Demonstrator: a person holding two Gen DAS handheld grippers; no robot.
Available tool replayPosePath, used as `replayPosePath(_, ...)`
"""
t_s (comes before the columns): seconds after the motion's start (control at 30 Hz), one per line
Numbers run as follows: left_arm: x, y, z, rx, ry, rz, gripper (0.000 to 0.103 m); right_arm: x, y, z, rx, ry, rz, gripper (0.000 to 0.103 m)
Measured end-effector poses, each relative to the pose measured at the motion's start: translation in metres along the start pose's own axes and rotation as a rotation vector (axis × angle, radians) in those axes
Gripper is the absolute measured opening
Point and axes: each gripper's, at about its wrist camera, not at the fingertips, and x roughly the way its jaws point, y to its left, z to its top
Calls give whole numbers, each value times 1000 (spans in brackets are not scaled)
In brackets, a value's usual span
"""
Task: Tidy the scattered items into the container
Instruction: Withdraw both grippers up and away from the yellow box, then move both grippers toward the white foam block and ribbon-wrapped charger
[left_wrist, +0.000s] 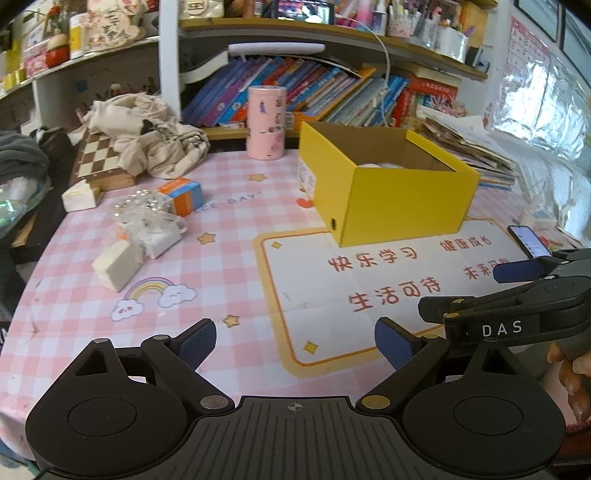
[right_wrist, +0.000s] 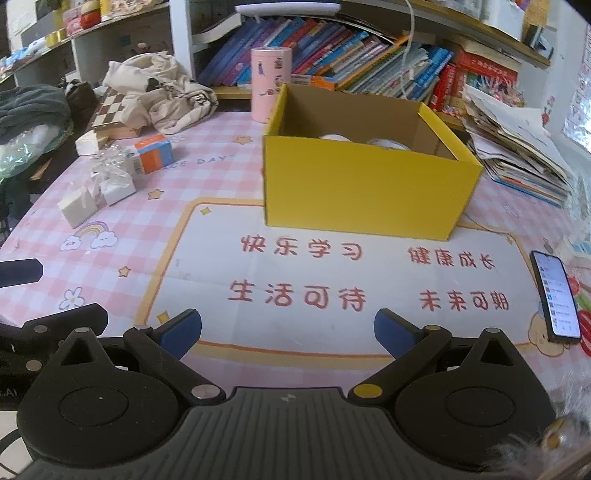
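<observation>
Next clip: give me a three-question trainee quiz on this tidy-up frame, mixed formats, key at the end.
1. True or false: the left gripper holds an item.
2. The orange-and-blue carton lies on which side of the yellow box in the right wrist view: A) left B) right C) inside it?
3. Fill in: the phone lies with its screen facing ____.

Key: 1 false, both it and the right gripper are open and empty. 2 A, by the white blocks. 3 up.
</observation>
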Motion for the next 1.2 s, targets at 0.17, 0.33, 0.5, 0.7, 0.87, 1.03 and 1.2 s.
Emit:
replayPosePath(0.17,-8,17,-3,-38,-13,41,95,4,18,7,-46,-7,33,101)
replayPosePath(0.33,-15,34,-6,-80,-25,83,95,7,37,14,-96,-14,70,101)
replayPosePath(0.5,-22,47,-9,-116,-33,117,95,9,55,19,-140,-19,103,101)
replayPosePath(0.7,-27,58,-13,-146,-39,141,95,10,71,25,-183,-28,130,101)
replayPosePath(0.87,-30,65,-15,-173,-43,163,95,13,80,28,-214,-28,149,101)
replayPosePath(1.03,-30,68,-16,-190,-39,184,95,17,87,31,-237,-26,173,101)
replayPosePath(1.2,-27,70,-14,-194,-32,201,95,24,88,35,-241,-24,190,102)
